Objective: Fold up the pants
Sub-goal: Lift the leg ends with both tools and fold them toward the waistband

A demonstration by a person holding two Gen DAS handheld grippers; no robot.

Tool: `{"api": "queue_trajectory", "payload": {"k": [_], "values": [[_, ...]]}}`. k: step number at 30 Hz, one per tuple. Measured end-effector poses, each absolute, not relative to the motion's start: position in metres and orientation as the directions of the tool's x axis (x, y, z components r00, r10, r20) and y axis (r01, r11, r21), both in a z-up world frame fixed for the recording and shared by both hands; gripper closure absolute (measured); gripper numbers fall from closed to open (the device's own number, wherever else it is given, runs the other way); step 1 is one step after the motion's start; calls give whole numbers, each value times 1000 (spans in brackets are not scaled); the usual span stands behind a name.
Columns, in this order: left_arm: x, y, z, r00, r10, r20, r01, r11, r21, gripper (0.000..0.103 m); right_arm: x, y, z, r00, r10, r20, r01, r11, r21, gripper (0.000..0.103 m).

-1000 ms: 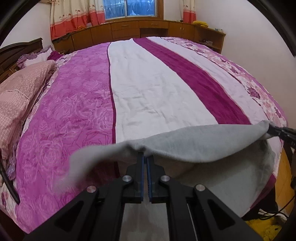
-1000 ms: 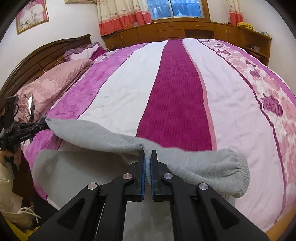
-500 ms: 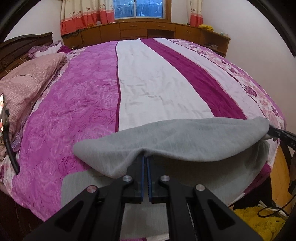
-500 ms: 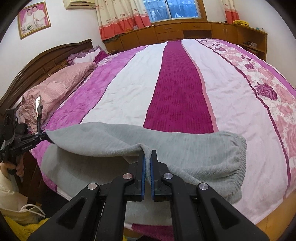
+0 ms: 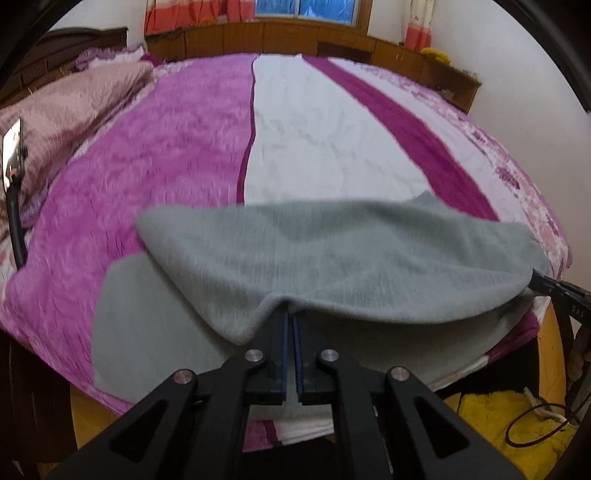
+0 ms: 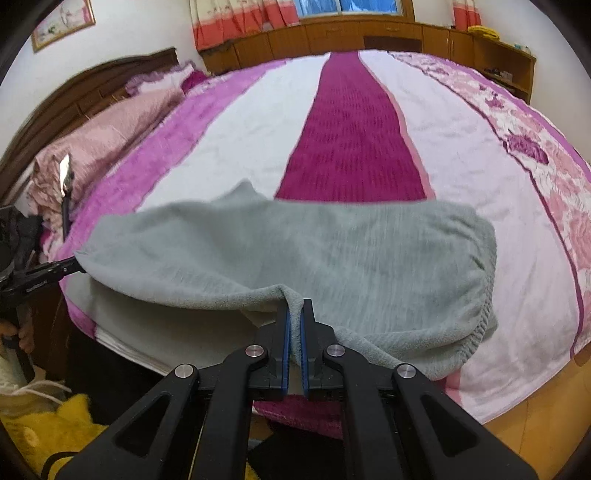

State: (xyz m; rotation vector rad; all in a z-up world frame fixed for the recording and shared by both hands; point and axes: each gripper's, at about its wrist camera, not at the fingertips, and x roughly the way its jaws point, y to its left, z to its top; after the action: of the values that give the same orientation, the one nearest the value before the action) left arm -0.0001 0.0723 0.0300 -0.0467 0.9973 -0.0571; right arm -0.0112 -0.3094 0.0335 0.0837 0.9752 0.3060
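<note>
The grey fleece pants (image 5: 332,254) lie across the near edge of the bed, with their upper layer lifted and draped forward over the lower layer. My left gripper (image 5: 291,317) is shut on the near edge of that upper layer. My right gripper (image 6: 294,314) is shut on the same edge further right, near the elastic waistband (image 6: 487,295). The pants show in the right wrist view (image 6: 295,251) too. The right gripper's tip shows in the left wrist view (image 5: 554,286), and the left gripper's tip in the right wrist view (image 6: 55,271). The image is blurred by motion.
The bed has a striped purple, white and magenta cover (image 5: 325,129). Pink pillows (image 6: 103,136) lie by the dark headboard at left. Wooden cabinets (image 6: 369,33) run along the far wall. A yellow cloth and cables (image 5: 517,424) lie on the floor below the bed edge.
Both grippers have carried the held edge of the pants forward and down over the bed. The lifted layer has spread further over the lower layer.
</note>
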Motion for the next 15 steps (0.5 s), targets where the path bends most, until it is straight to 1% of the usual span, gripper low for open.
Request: {"api": "queue_trajectory", "payload": {"k": [6, 8, 10, 15], "values": [[-2, 74, 4, 485, -65, -872, -18, 996, -84, 100, -8, -311, 12, 471, 284, -835, -190, 957, 218, 103], [-2, 74, -3, 472, -39, -881, -37, 997, -64, 99, -6, -312, 6, 457, 280, -844, -179, 959, 222, 103], [-3, 78, -10, 459, -1, -889, -75, 996, -39, 97, -4, -313, -2, 439, 277, -855, -166, 960, 225, 103], [-7, 88, -11, 461, -2, -887, -107, 993, -57, 96, -1, -318, -16, 415, 291, -862, -130, 957, 260, 103]]}}
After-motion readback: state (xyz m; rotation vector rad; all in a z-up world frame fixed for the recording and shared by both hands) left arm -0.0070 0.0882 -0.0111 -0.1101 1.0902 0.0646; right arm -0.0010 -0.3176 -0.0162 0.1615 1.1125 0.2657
